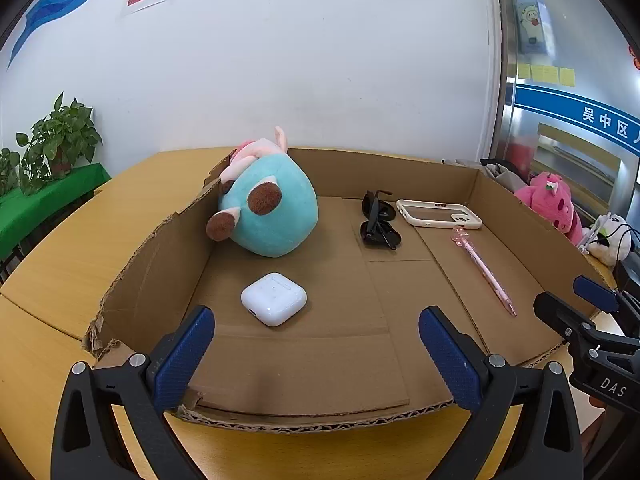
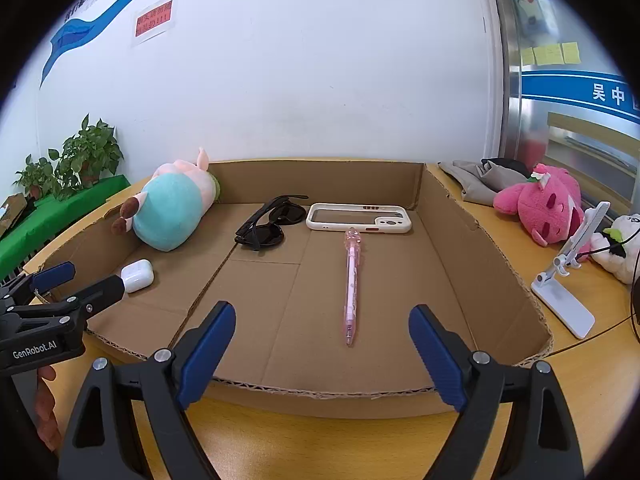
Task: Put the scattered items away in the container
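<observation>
Both tools empty, jaws spread wide: left tool (image 1: 316, 328) and right tool (image 2: 322, 328) hover at the near edge of the cardboard tray (image 2: 472, 248) on the desk (image 2: 320, 440). Already lying inside: plush pig (image 2: 168, 216) far left, earbud case (image 1: 274, 299) near left, sunglasses (image 2: 268, 224), phone case (image 2: 358, 218), pink pen (image 2: 351, 284) centre-right. Looks like the end stage, all five items in. Next move is probably just checking for strays; the pink plush (image 2: 540, 208) sits outside to the right, unclear if it counts.

We see bright, even indoor light and soft faint shadows; focus stays sharp at centre, while fisheye bending and dark vignetting crowd both views' corners
</observation>
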`<move>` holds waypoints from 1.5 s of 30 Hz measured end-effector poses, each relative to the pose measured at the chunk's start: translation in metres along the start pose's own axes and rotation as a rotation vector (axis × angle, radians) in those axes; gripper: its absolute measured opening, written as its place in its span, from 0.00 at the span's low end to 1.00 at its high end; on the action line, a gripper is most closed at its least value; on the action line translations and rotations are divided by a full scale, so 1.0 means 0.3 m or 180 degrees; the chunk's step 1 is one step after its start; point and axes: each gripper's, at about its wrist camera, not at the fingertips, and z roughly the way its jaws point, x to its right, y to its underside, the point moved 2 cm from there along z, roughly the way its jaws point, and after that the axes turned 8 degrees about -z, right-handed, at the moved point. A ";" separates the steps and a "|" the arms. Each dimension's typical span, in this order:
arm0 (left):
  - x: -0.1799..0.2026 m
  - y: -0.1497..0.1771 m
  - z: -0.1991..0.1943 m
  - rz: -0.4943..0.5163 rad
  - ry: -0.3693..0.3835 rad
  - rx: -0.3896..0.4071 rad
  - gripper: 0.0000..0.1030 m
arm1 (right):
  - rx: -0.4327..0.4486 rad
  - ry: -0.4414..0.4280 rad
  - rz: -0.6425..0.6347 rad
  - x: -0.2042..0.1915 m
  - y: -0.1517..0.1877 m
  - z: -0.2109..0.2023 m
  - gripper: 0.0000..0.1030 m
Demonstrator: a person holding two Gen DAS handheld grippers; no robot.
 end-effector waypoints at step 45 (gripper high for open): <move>0.005 0.003 -0.004 -0.0009 0.0002 0.0005 1.00 | -0.0025 0.0103 0.0032 -0.007 -0.007 0.000 0.86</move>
